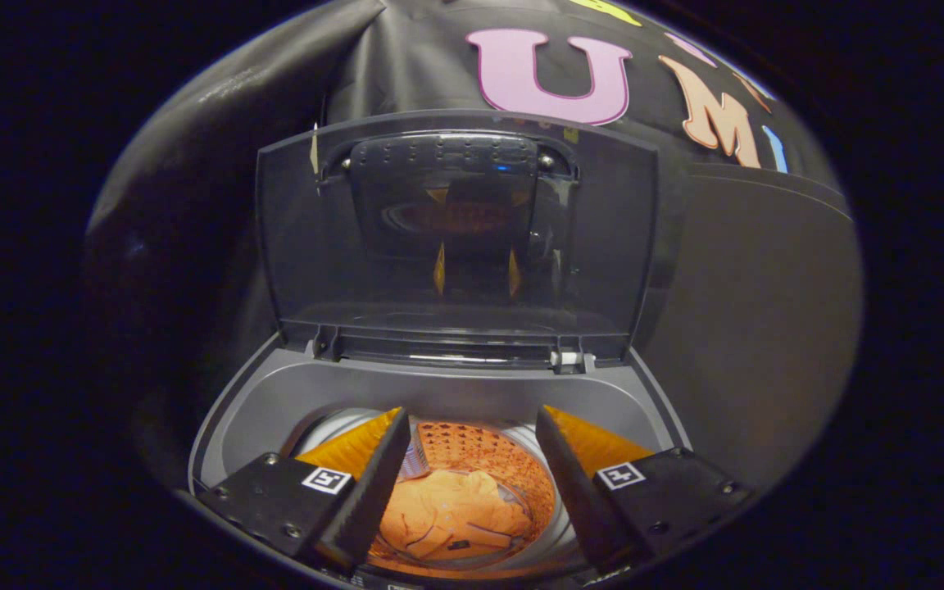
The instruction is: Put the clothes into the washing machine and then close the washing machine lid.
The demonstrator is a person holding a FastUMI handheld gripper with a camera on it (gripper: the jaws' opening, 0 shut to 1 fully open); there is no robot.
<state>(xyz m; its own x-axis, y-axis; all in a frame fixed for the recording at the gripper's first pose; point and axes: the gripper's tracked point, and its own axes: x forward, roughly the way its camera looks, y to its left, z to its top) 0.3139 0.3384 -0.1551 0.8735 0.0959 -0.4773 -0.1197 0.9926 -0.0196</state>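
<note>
Gripper [469, 459] spread wide, holding nothing, poised over the washing machine [275, 393]. Clothes [447, 520] already down in the drum, below and between the fingers. Lid [456, 238] upright just beyond. Next, probably: reach past the lid's top edge, pull forward, lower gently.

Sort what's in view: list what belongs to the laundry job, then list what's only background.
Part of the job:
- orange clothes lying in the drum
- washing machine
- its lid, standing open
- gripper, fingers open above the drum, holding nothing

Background:
- black cloth wall behind the machine
</note>
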